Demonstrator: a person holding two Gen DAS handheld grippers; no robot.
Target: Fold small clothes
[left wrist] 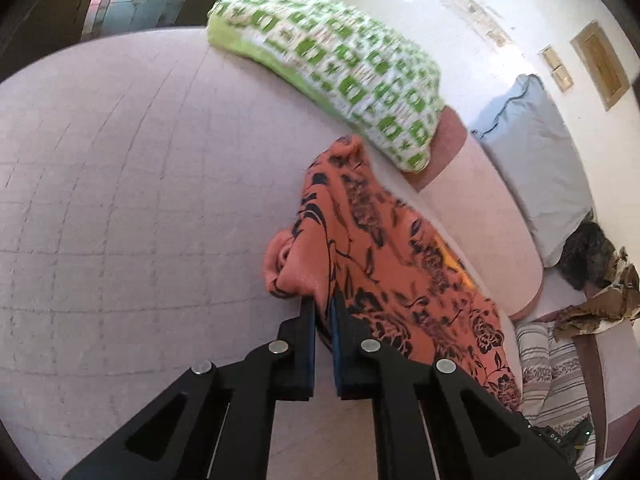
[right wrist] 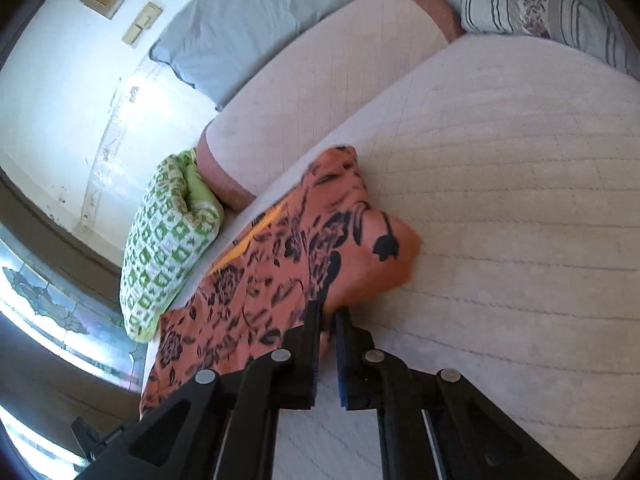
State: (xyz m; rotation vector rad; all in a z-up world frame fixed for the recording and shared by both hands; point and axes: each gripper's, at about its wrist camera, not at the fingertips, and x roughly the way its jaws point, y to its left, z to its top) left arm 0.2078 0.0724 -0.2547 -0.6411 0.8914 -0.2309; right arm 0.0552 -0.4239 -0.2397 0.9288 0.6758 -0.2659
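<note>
In the left wrist view, the quilted mattress (left wrist: 120, 200) fills the left side, pale and bare. Toward the middle, the left gripper (left wrist: 322, 304) is clamped on an edge of the orange floral garment (left wrist: 384, 240), the cloth pinched between its blue-padded fingers (left wrist: 308, 320). The garment runs from the gripper away and to the right, partly lifted and rumpled. Beyond it lies a green-and-white patterned cushion (left wrist: 340, 60), and further right a grey pillow (left wrist: 532, 152) leans on the white wall (left wrist: 460, 20). Only this view shows a dark mottled cloth (left wrist: 592, 272) at the far right, with a striped pillow (left wrist: 556, 376) below it.

In the right wrist view, the patterned cushion (right wrist: 168, 240) sits at the left, near the mattress edge, with a bright tiled floor (right wrist: 48, 300) seen only here. The orange floral garment (right wrist: 288, 264) lies in the middle, draped over the mattress edge, and the right gripper (right wrist: 328, 312) is closed on its near corner. The mattress (right wrist: 520, 200) stretches to the right, and the striped pillow (right wrist: 540, 4) lies at the top right.
</note>
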